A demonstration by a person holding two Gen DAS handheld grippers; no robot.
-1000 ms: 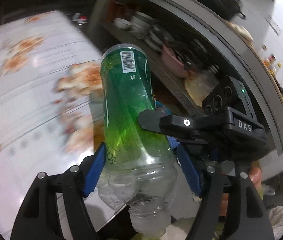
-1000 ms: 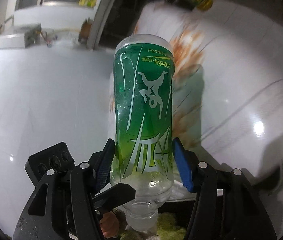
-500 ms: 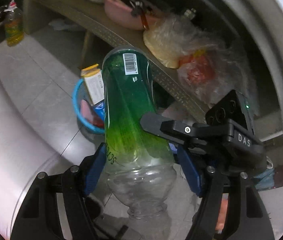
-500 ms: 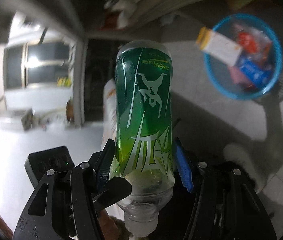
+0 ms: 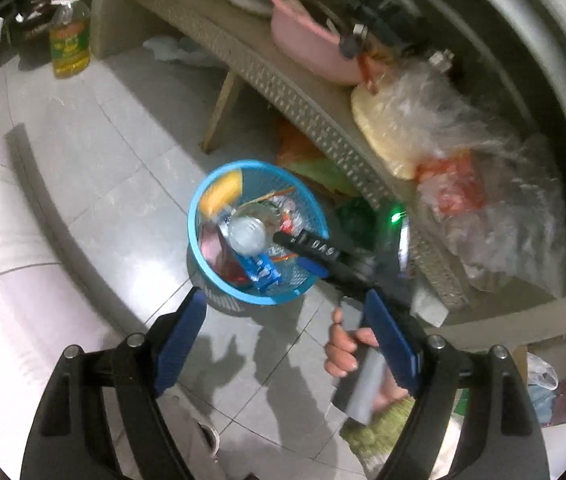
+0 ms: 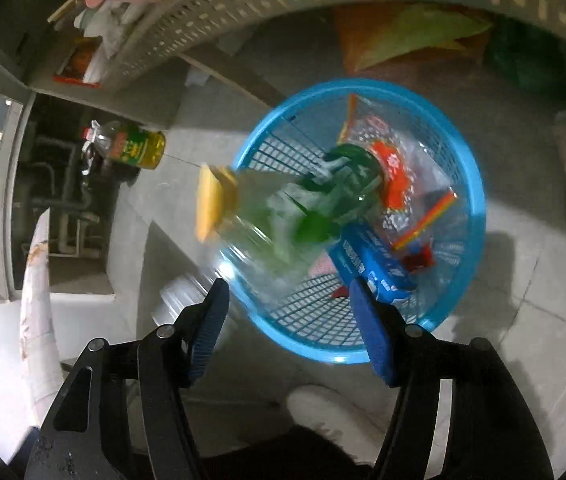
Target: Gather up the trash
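The drop-off step is finishing: the green bottle point(image 6: 323, 208) is lying blurred in the blue basket point(image 6: 471, 248) at the centre of the right wrist frame, base toward the camera, among a yellow carton point(image 6: 215, 200) and wrappers. The right tool point(image 6: 287, 332) is standing open and empty just above the basket's near rim, and the left tool point(image 5: 283, 336) is gaping open too, holding nothing, with the basket point(image 5: 199, 240) sitting on the tiled floor in mid-frame. Half a second ago both tools were clamping the bottle upside down above the floor; now it has left them. Next, I judge, both tools should be lifting away and turning toward any remaining trash.
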